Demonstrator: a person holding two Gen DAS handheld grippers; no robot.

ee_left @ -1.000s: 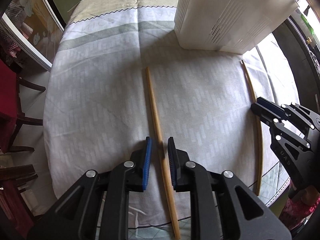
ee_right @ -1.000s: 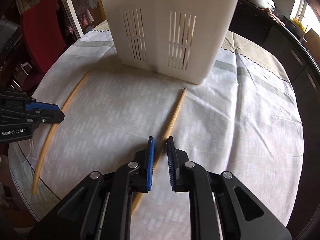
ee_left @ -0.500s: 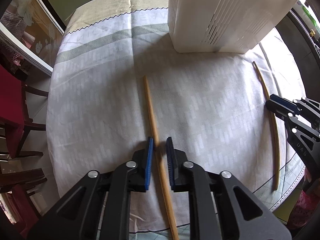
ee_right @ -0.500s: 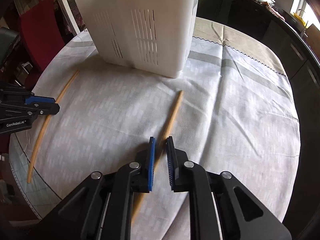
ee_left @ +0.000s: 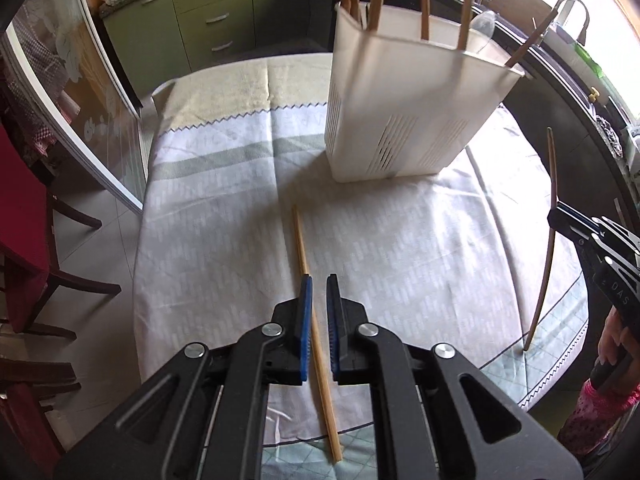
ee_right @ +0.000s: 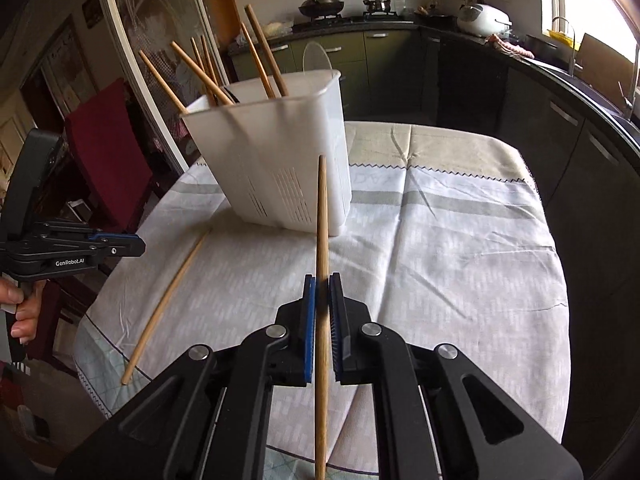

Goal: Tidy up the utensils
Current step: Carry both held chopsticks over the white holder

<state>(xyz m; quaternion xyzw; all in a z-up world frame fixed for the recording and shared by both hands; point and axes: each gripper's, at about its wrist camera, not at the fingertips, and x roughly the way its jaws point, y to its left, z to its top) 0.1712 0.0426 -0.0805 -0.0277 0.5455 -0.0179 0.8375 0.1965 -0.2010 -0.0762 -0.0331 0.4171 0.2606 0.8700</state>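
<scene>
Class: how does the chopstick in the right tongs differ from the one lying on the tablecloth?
The held chopstick is clamped in the right tongs; the loose chopstick rests on the tablecloth. The held chopstick hangs clear of the cloth; the loose chopstick lies flat. Both are plain wood, outside the white holder.

both tools point steeply down: left tool (ee_left: 316, 280) clamped shut, right tool (ee_right: 322, 280) likewise.
</scene>
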